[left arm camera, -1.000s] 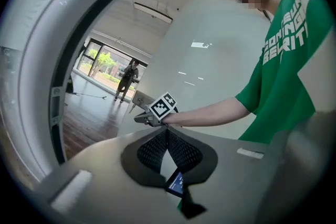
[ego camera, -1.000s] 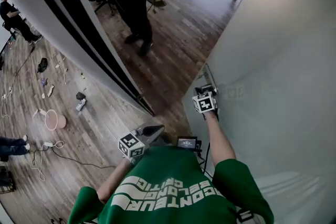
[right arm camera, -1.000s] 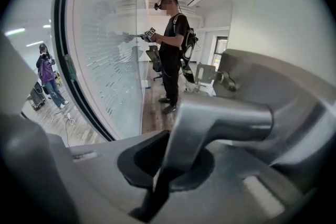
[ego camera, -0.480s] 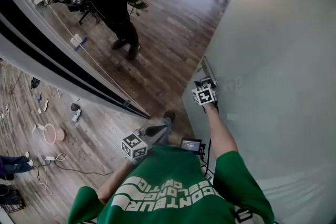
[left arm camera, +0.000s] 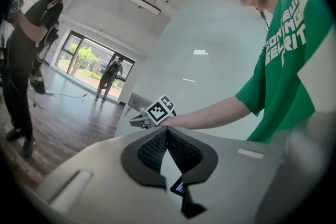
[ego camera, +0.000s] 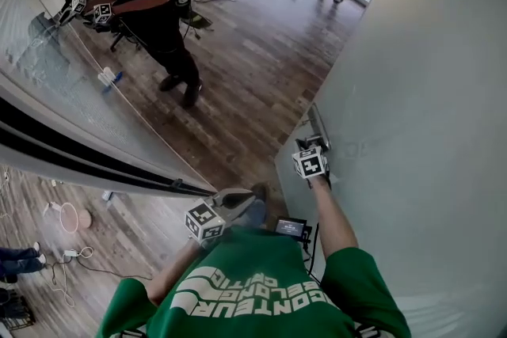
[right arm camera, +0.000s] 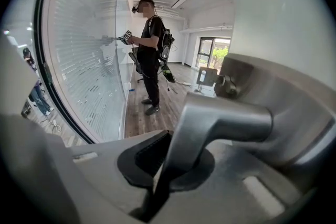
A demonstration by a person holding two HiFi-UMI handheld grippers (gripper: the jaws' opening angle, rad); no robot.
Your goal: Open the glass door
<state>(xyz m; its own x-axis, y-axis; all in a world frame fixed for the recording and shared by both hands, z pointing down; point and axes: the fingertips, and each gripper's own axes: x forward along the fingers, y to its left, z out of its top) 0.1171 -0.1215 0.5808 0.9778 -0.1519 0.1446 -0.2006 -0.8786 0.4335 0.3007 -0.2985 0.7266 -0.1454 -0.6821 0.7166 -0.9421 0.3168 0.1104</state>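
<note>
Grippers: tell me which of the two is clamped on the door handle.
The right gripper: its jaws pinch the metal door handle. The left gripper is shut on nothing.

Right tool (ego camera: 306,142) is at the door handle (ego camera: 318,123); left tool (ego camera: 236,199) hangs apart.

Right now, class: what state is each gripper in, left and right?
Left gripper: closed, nothing between its jaws.
Right gripper: closed on the door handle.
</note>
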